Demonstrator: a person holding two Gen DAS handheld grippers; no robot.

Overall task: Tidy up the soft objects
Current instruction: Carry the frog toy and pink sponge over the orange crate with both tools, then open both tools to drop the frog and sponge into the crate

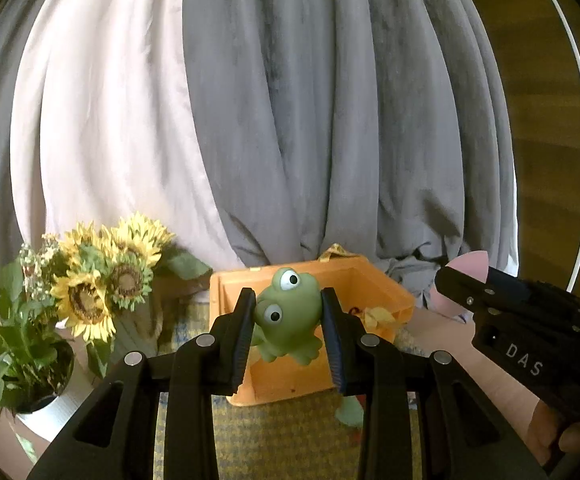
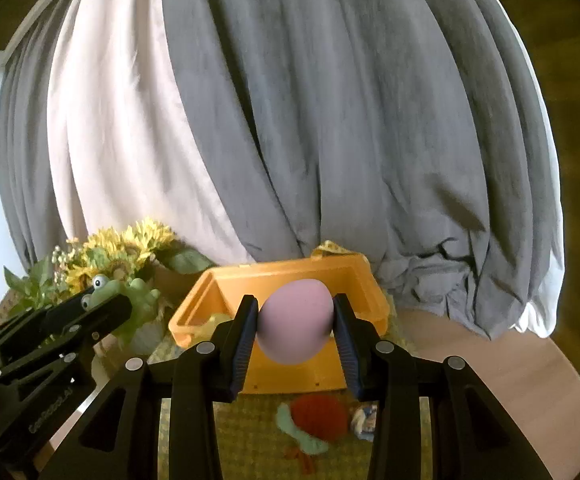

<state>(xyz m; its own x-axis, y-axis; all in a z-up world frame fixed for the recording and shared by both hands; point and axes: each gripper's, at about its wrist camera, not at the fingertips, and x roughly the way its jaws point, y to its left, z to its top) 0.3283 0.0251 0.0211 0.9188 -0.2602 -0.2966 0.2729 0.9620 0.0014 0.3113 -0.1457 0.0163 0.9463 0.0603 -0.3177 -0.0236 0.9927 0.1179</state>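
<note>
My left gripper [image 1: 288, 320] is shut on a green rubber frog [image 1: 288, 314] with bulging white eyes, held in the air in front of an orange box [image 1: 386, 284]. My right gripper [image 2: 295, 326] is shut on a pink egg-shaped soft ball [image 2: 295, 326], also lifted before the orange box [image 2: 364, 280]. In the right wrist view the left gripper [image 2: 102, 300] with the frog [image 2: 130, 294] shows at the left. In the left wrist view the right gripper [image 1: 460, 276] shows at the right with the pink ball [image 1: 472, 264] peeking past its fingers. Something yellow [image 1: 376, 314] lies inside the box.
A red-and-teal soft toy [image 2: 314, 420] and a small white-blue item [image 2: 364, 418] lie on the yellow-green mat [image 2: 258, 440] below the box. A sunflower bouquet [image 1: 102, 276] in a white pot [image 1: 46, 412] stands at the left. Grey and white curtains [image 1: 290, 120] hang behind.
</note>
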